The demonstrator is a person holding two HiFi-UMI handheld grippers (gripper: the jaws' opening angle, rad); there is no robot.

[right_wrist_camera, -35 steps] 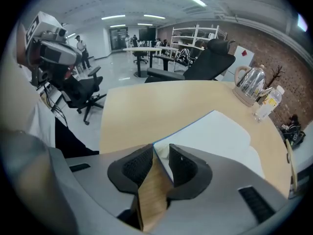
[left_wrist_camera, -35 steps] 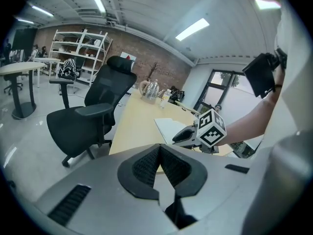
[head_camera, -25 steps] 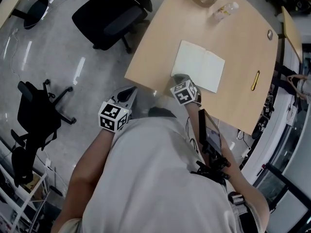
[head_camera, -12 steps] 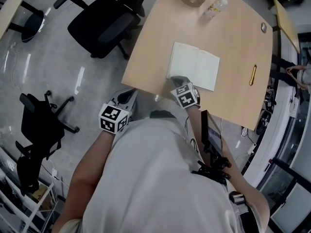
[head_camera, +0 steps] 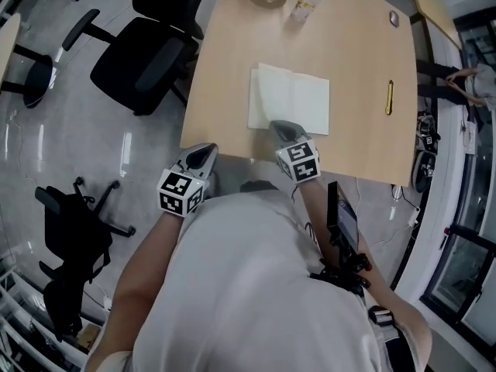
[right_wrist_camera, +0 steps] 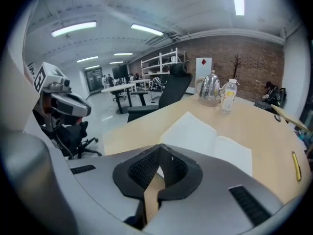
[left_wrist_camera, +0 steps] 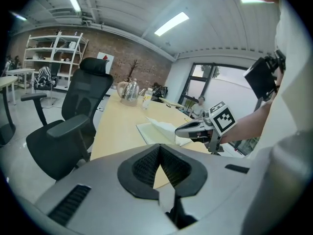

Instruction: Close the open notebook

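Zero closure yet | notebook (head_camera: 298, 99) open on bench (head_camera: 356, 53) | right hand-held gripper (head_camera: 273, 125) jaws together at its near edge | left hand-held gripper (head_camera: 204, 153) together, empty

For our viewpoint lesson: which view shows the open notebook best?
Head view: the open notebook shows both pages from above. Right gripper view hides its near edge; left gripper view shows it small and oblique.

L gripper (head_camera: 208, 149): held low, close to torso, tips pointing fwd, jaws closed w/ nothing between. R gripper (head_camera: 273, 124): forearm extended further fwd than L, jaws pinched together on a page (head_camera: 267, 95) edge.
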